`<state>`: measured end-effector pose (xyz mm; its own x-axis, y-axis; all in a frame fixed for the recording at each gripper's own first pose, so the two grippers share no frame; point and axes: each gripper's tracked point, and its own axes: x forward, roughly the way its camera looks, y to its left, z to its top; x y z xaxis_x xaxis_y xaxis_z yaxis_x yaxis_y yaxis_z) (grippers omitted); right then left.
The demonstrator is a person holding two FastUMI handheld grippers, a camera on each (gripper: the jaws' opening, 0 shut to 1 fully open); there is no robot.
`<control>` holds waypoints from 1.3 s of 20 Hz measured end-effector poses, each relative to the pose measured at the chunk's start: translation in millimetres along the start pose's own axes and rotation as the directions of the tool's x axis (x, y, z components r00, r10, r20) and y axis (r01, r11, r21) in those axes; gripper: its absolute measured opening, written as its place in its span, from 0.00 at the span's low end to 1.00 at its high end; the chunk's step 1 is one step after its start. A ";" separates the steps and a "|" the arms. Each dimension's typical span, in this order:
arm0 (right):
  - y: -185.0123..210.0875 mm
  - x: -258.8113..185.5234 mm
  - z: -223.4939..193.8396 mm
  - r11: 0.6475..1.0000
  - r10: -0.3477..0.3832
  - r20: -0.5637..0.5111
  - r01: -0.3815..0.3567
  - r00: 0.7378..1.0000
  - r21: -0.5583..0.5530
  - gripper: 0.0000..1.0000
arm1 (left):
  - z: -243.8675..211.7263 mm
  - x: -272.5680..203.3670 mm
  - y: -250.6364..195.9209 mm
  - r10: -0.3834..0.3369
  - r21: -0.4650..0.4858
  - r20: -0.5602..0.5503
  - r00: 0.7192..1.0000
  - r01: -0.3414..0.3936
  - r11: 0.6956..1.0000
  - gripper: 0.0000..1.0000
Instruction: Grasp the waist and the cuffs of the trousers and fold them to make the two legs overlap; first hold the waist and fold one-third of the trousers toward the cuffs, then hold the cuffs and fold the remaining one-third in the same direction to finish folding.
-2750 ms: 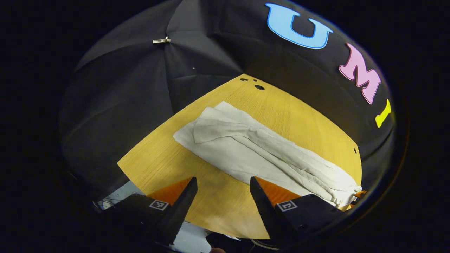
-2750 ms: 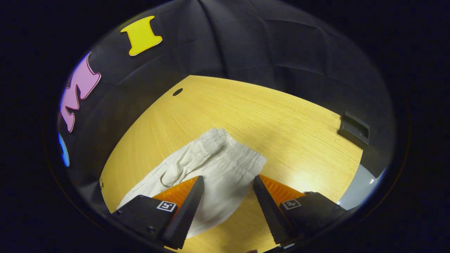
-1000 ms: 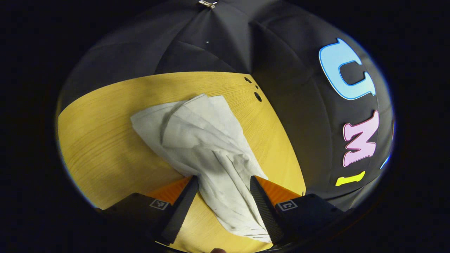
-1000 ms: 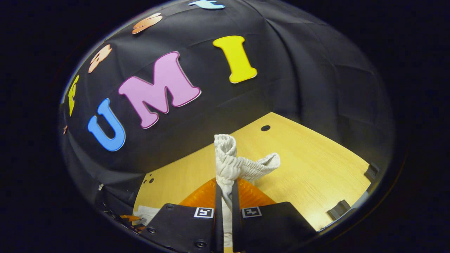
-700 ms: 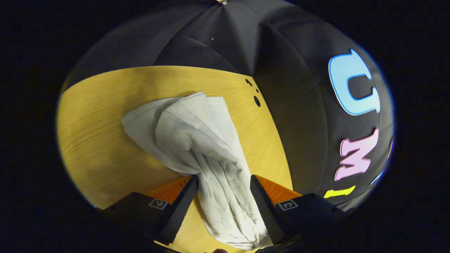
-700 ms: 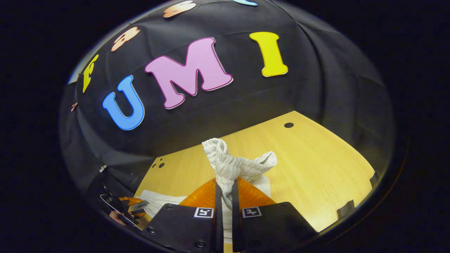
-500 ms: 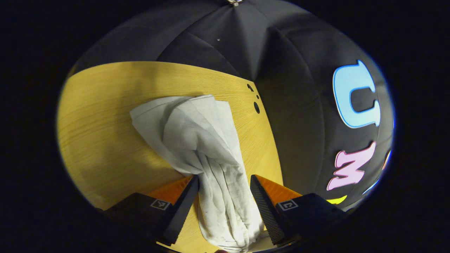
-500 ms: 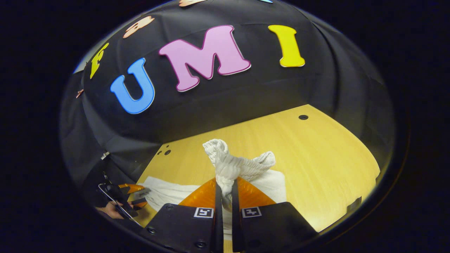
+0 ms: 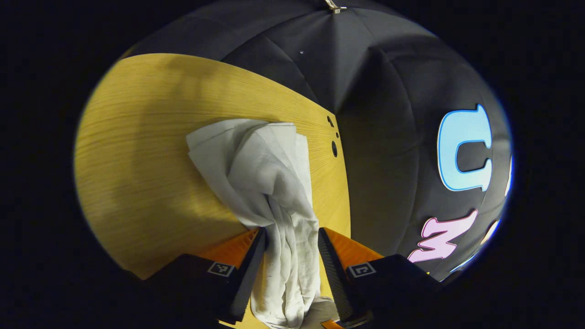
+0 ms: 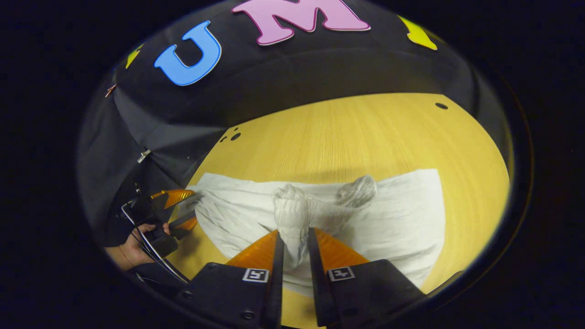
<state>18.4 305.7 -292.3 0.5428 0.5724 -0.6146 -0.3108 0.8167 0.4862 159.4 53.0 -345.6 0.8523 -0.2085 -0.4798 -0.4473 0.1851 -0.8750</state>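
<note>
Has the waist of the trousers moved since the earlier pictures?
Yes. The waist, clamped in the right gripper, was lifted off the table and carried toward the cuffs; it now hangs over the spread trousers.

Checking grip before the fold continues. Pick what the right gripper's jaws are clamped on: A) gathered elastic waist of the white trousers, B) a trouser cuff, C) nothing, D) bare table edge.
A: the right gripper has its jaws pinched on the ruched waistband of the trousers, above the table.
</note>
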 end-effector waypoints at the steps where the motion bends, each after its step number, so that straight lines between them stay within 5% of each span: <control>1: 7.4 1.0 -9.1 0.999 0.027 -0.026 -0.026 0.999 0.032 0.45 | 0.9 -0.3 -0.7 0.002 0.003 -0.004 1.000 -0.002 1.000 0.76; 3: 22.0 1.4 -27.5 0.992 0.094 -0.096 -0.085 0.991 0.095 0.58 | 1.1 3.3 -1.4 0.016 0.009 -0.009 1.000 -0.016 1.000 0.78; 4: 32.4 -3.6 -37.7 0.984 0.138 -0.125 -0.122 0.982 0.130 0.51 | -0.8 8.5 0.0 0.032 0.014 -0.016 0.999 -0.032 0.999 0.73; 5: 37.9 -7.8 -39.8 0.979 0.154 -0.127 -0.134 0.980 0.153 0.67 | 0.1 10.1 -0.3 0.035 0.016 -0.019 0.999 -0.034 0.999 0.72; 6: 35.3 -8.6 -39.1 0.978 0.150 -0.115 -0.131 0.982 0.163 0.68 | -0.1 10.0 0.1 0.039 0.016 -0.020 0.999 -0.039 0.999 0.63; 13: -13.8 -51.5 -33.4 0.966 0.078 -0.044 -0.065 0.996 0.249 0.68 | -1.0 11.6 12.1 0.065 -0.001 -0.048 0.997 -0.065 0.998 0.47; 16: -45.6 -74.6 -28.7 0.958 0.026 -0.009 -0.023 1.000 0.285 0.68 | -1.2 10.7 13.8 0.083 -0.011 -0.031 0.996 -0.084 0.996 0.08; 20: -74.4 -88.1 -21.9 0.946 -0.023 0.019 0.015 1.000 0.324 0.68 | -5.3 6.0 5.7 0.106 0.117 -0.019 0.994 -0.103 0.988 0.06; 26: -96.1 -96.8 -5.6 0.933 -0.043 0.068 0.016 0.997 0.360 0.68 | -6.7 -30.9 -18.0 0.017 0.065 0.033 0.999 -0.019 0.998 0.05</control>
<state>-8.7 172.2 -283.0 0.6072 0.5303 -0.5917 -0.0002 0.7447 0.6674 139.3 49.7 -315.4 0.8531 -0.1731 -0.4922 -0.4450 0.2514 -0.8595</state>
